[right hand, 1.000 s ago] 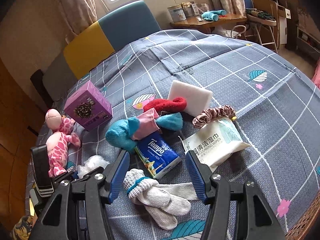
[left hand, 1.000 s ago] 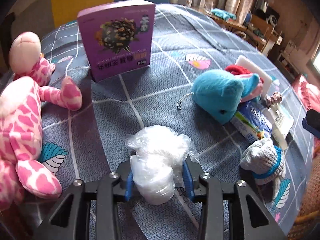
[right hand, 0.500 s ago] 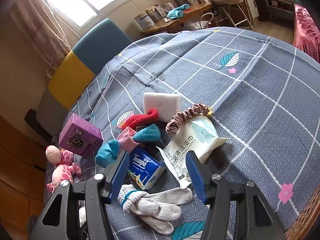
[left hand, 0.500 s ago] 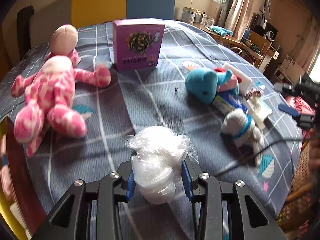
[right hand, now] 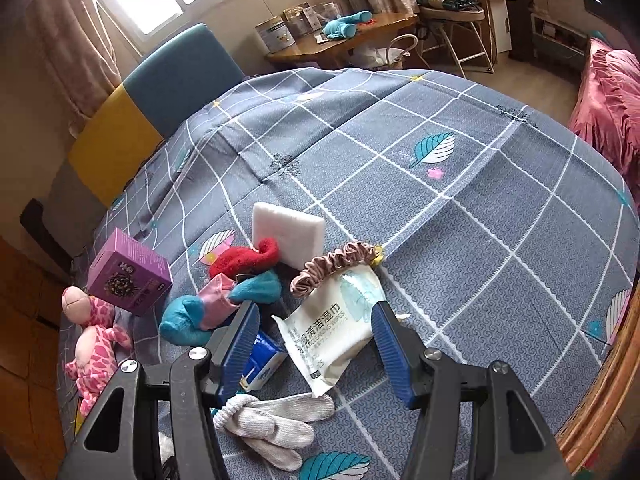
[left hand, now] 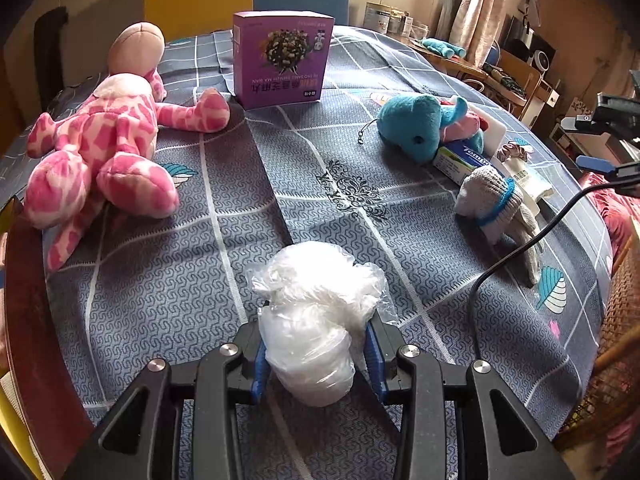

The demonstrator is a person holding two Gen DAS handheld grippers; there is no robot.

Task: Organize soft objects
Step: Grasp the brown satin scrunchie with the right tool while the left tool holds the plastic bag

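Note:
My left gripper [left hand: 314, 354] is shut on a crumpled clear plastic bag [left hand: 312, 316] and holds it above the near edge of the table. A pink giraffe plush [left hand: 100, 140] lies at the left. A blue elephant plush [left hand: 420, 126] lies at the right, and grey knit gloves [left hand: 492, 200] lie near it. My right gripper [right hand: 316, 344] is open and empty, above a wet wipes pack [right hand: 332, 328]. A pink scrunchie [right hand: 332, 264], a red sock [right hand: 244, 260], the gloves [right hand: 276, 428] and the elephant [right hand: 192, 316] lie around it.
A purple box [left hand: 282, 64] stands at the back of the grey checked tablecloth [left hand: 240, 216]. A white sponge block [right hand: 286, 228] and a blue tissue pack [right hand: 262, 360] lie in the pile. A black cable [left hand: 520, 248] crosses the right side. A yellow and blue chair [right hand: 152, 100] stands behind.
My left gripper has pulled back and risen with the bag, so more of the table shows. My right gripper has lifted and turned right over the wipes pack, still open.

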